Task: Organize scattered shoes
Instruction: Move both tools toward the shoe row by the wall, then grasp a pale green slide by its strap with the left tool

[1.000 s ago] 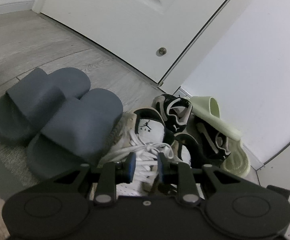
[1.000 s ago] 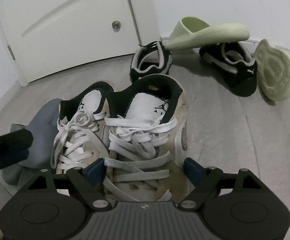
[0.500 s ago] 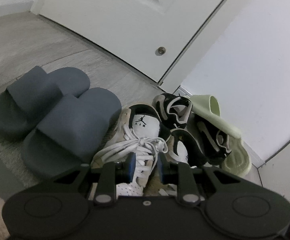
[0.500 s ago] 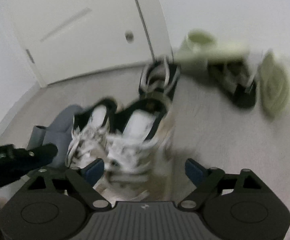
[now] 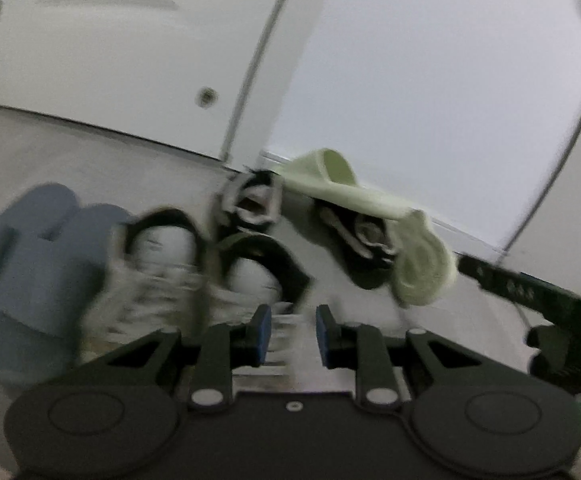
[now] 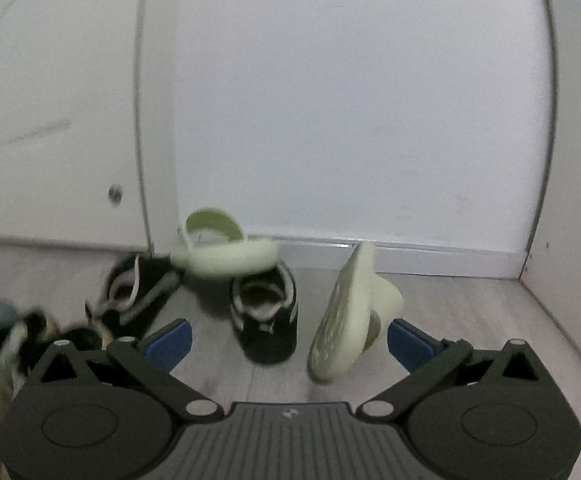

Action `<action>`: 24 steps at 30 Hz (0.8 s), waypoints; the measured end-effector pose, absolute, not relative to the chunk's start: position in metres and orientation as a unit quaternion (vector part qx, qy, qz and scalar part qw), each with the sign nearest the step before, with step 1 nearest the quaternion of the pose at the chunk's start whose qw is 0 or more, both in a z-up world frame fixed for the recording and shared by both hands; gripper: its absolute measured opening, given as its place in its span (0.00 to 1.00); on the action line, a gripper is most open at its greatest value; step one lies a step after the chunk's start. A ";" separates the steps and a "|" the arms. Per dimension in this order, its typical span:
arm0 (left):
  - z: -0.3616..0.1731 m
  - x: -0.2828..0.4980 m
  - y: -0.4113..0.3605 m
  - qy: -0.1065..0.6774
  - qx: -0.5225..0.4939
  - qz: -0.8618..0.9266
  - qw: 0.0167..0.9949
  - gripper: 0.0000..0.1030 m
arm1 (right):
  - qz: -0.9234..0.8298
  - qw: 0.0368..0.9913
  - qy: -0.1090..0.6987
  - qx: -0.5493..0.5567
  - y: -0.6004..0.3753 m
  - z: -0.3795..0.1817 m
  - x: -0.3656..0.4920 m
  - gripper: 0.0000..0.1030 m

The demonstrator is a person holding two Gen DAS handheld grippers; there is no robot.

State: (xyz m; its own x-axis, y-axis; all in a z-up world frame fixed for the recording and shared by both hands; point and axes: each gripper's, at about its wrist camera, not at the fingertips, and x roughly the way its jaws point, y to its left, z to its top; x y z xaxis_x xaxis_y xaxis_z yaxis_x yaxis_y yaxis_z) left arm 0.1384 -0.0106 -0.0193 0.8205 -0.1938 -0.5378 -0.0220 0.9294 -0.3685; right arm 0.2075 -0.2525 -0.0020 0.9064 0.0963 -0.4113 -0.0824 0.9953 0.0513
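the left gripper (image 5: 289, 334) is seen lowest in the left wrist view, its blue pads set narrowly apart with nothing gripped between them. just beyond its tips, the pair of white and black laced sneakers (image 5: 194, 276) is placed side by side on the grey floor (image 5: 90, 160), blurred by motion. to their left the two dark blue slides (image 5: 26, 256) are laid next to each other, touching the nearer sneaker.

in the right wrist view the right gripper (image 6: 289, 338) is held wide, empty, above bare floor. between its pads and a little farther on, one black sneaker (image 6: 266, 312) is stood upright, heel opening towards the camera. to its right a pale green slide (image 6: 350, 312) is tipped on its edge, sole turned leftward. a second black sneaker (image 6: 134, 296) is set to the left, and the other pale green slide (image 6: 222, 248) is rested across the tops of both black sneakers. farthest back, the white door (image 6: 50, 120) and the white wall (image 6: 350, 100) with its baseboard (image 6: 410, 256) are seen.
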 end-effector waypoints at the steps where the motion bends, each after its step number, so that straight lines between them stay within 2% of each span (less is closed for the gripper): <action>1: -0.018 0.146 -0.020 0.297 -0.177 -0.050 0.937 0.23 | 0.037 0.977 0.209 0.020 -0.257 -0.002 0.209 1.00; 4: -0.018 0.174 -0.041 0.297 -0.185 -0.071 0.934 0.22 | 0.013 0.979 0.204 0.027 -0.267 -0.004 0.212 1.00; 13: -0.025 0.286 -0.053 0.275 -0.368 -0.088 0.884 0.25 | -0.003 0.970 0.218 0.107 -0.295 -0.014 0.217 1.00; 19: -0.039 0.334 -0.046 0.280 -0.422 -0.051 0.861 0.34 | -0.002 0.964 0.233 0.126 -0.298 -0.025 0.230 1.00; 20: -0.046 0.339 -0.043 0.279 -0.440 -0.055 0.852 0.38 | 0.000 0.963 0.234 0.131 -0.298 -0.026 0.231 1.00; 21: -0.049 0.342 -0.041 0.276 -0.451 -0.060 0.846 0.46 | 0.004 0.962 0.236 0.135 -0.298 -0.027 0.232 1.00; 24: -0.059 0.348 -0.038 0.276 -0.467 -0.055 0.838 0.48 | 0.014 0.961 0.238 0.139 -0.296 -0.026 0.231 1.00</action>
